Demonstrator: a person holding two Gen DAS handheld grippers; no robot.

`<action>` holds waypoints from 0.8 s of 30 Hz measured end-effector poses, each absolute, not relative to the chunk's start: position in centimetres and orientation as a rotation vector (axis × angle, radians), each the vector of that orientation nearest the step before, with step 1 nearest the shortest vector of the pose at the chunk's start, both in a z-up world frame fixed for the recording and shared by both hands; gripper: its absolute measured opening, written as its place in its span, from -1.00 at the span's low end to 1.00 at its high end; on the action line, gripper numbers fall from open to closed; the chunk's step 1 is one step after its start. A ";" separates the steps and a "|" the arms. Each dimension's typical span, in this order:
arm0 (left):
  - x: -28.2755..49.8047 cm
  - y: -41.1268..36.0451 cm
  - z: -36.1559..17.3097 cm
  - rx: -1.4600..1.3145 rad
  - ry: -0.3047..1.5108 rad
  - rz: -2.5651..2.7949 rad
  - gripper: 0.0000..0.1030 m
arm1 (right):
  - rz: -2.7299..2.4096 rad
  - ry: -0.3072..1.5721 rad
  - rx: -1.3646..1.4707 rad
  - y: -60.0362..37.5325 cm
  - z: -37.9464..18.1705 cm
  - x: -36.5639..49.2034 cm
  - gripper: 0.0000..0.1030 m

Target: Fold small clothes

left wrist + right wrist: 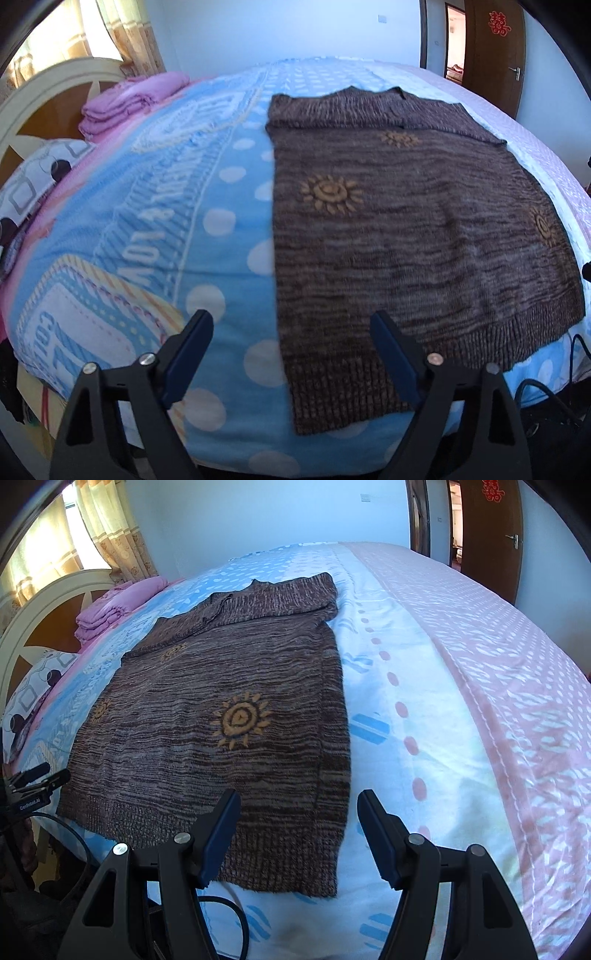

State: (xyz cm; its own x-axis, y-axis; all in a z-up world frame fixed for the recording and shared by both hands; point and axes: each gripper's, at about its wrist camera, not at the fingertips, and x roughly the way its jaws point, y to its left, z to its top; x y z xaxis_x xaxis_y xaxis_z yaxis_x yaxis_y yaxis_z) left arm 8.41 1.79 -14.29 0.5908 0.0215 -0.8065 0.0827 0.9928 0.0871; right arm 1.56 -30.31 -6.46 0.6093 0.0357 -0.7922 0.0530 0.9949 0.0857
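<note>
A brown knitted sweater [406, 229] with orange sun patterns lies flat on the bed, its ribbed hem toward me and its sleeves folded in across the top. It also shows in the right wrist view [221, 716]. My left gripper [291, 325] is open and empty, just above the sweater's near left hem corner. My right gripper [299, 805] is open and empty, above the sweater's near right hem corner. The left gripper [40, 775] shows at the left edge of the right wrist view.
The bed carries a blue dotted blanket [166, 221] on the left and a pink and white sheet [498, 683] on the right. Folded pink clothes [122, 103] and a pillow [33, 181] lie by the headboard [44, 88]. Cables [229, 908] hang below the bed's near edge.
</note>
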 end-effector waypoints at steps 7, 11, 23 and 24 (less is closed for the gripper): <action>7.4 2.0 -15.8 0.070 1.016 -0.089 0.71 | 0.017 0.966 0.125 -30.6 -7.8 0.7 0.28; 7.2 2.6 -16.2 0.034 1.031 -0.095 0.72 | 0.039 1.001 0.136 -30.3 -8.9 0.2 0.24; 6.5 2.8 -15.8 0.011 1.017 -0.138 0.09 | 0.074 0.999 0.174 -30.6 -9.3 -0.3 -0.36; 6.5 2.8 -15.8 0.014 1.018 -0.136 0.11 | 0.078 0.999 0.189 -30.8 -9.4 -0.3 -0.36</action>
State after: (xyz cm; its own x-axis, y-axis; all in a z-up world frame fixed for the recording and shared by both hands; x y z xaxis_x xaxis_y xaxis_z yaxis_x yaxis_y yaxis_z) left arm 6.52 2.76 -15.82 0.5172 -0.1068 -0.8492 0.1200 0.9914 -0.0517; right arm -0.27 -30.84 -9.38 0.5402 0.1517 -0.8277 0.0210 0.9809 0.1935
